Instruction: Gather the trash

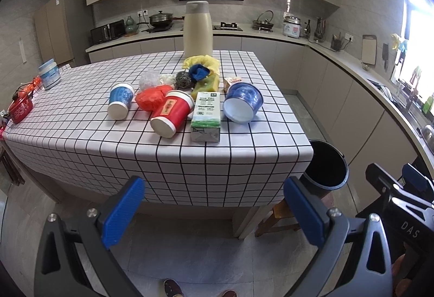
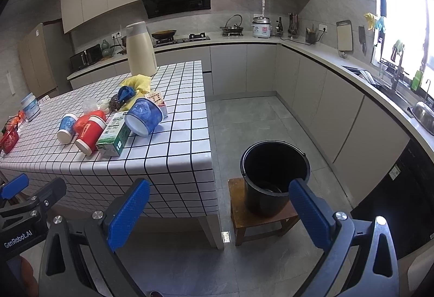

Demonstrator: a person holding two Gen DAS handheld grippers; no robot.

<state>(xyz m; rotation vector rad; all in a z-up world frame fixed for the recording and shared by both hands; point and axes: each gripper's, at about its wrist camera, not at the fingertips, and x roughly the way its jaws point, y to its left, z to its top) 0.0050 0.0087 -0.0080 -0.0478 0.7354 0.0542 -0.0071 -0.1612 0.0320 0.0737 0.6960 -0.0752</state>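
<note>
Trash lies in a heap on the checkered table: a blue paper cup, a red paper cup, a green-and-white carton, a blue bowl on its side, an orange bag, a steel scourer and a yellow cloth. A black bucket stands on a wooden stool right of the table. My left gripper is open and empty, short of the table's near edge. My right gripper is open and empty, between table corner and bucket.
A tall cream jug stands at the table's far edge. A white tub and a red pot sit at the table's left end. Kitchen counters run along the back and right. Grey floor tiles lie between table and counters.
</note>
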